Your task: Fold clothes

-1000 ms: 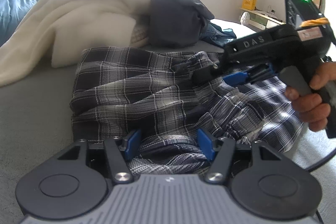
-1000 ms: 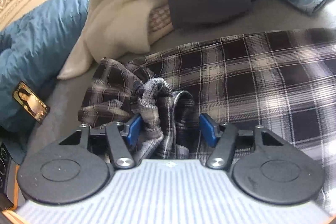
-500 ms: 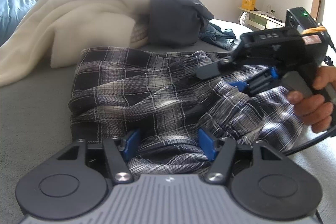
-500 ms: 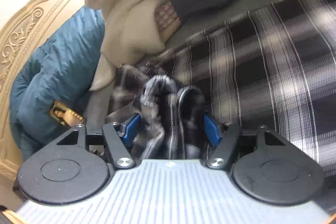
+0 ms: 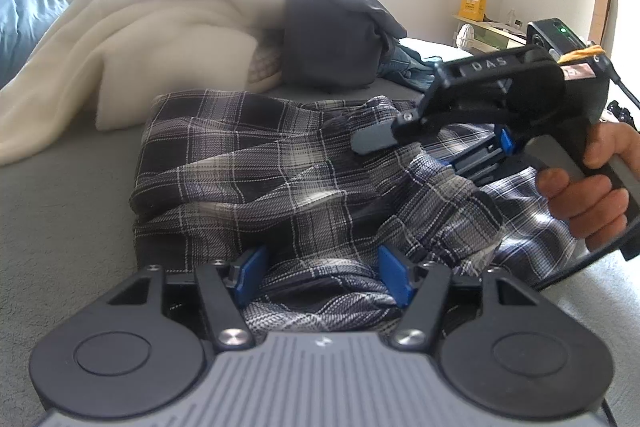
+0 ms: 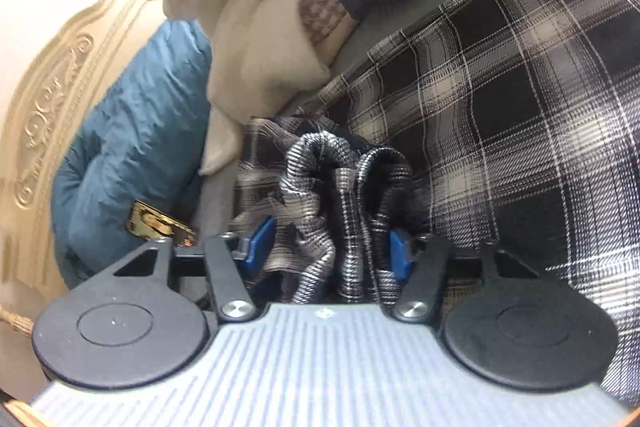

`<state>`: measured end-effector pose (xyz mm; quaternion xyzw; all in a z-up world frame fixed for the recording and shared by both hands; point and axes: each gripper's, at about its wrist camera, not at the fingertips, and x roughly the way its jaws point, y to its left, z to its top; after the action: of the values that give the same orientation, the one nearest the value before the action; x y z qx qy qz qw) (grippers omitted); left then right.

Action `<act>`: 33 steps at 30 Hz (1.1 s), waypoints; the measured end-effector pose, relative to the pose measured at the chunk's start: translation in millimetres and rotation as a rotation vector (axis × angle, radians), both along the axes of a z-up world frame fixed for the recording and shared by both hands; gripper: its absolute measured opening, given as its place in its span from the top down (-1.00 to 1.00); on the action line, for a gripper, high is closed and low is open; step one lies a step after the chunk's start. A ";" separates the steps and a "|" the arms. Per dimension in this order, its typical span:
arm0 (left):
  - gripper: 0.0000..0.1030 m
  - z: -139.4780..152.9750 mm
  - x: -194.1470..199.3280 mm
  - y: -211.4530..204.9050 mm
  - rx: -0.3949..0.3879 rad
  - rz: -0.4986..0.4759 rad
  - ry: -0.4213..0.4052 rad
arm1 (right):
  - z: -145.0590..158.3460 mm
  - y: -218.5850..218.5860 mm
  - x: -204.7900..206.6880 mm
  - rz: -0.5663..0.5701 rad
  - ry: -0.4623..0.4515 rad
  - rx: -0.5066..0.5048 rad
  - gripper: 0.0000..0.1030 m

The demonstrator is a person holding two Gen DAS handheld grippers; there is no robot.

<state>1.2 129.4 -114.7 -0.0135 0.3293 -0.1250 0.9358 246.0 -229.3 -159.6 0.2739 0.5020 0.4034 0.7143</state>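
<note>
From the left wrist view, one plaid garment [image 5: 280, 179], dark with white lines, lies rumpled on a grey bed [image 5: 60, 219]. The left tool [image 5: 320, 273] sits at the garment's near edge, its two blue pads [image 5: 250, 269] set apart with a bunched fold of plaid filling the gap between them; whether the pads press on the cloth or only flank it cannot be told. Further back, one cream blanket [image 5: 152, 39] and one dark grey garment [image 5: 332, 39] are heaped together, with a bit of blue denim [image 5: 408, 67] beside them. At the right, one hand [image 5: 588, 195] holds the right tool [image 5: 476, 155] low over the far side of the plaid garment. From the right wrist view, the right tool [image 6: 328, 251] has a gathered roll of the plaid garment [image 6: 500, 99] standing between its two blue pads [image 6: 262, 241], and its jaws are closing on it; the right-hand pad touches the cloth, the left-hand one sits just beside it. The rest of the garment spreads flat to the right. To the left lie one teal pillow [image 6: 132, 131], one cream carved headboard [image 6: 60, 99], and the cream blanket [image 6: 260, 27].
</note>
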 end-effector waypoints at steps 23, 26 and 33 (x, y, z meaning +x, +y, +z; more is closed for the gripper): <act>-0.27 0.2 6.8 -2.8 0.007 0.000 -0.007 | 6.6 13.3 -16.4 -0.013 -0.047 -0.147 0.56; -0.28 2.3 7.3 -3.7 0.004 0.009 -0.002 | 13.7 17.4 -19.5 -0.015 -0.087 -0.188 0.61; -0.31 13.9 5.8 0.1 -0.031 0.018 -0.001 | 29.1 17.3 -22.9 -0.027 -0.149 -0.222 0.64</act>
<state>7.0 129.5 -100.7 -0.0307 0.3265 -0.1215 0.9368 223.1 -211.9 -130.5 0.1694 0.4855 0.3551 0.7807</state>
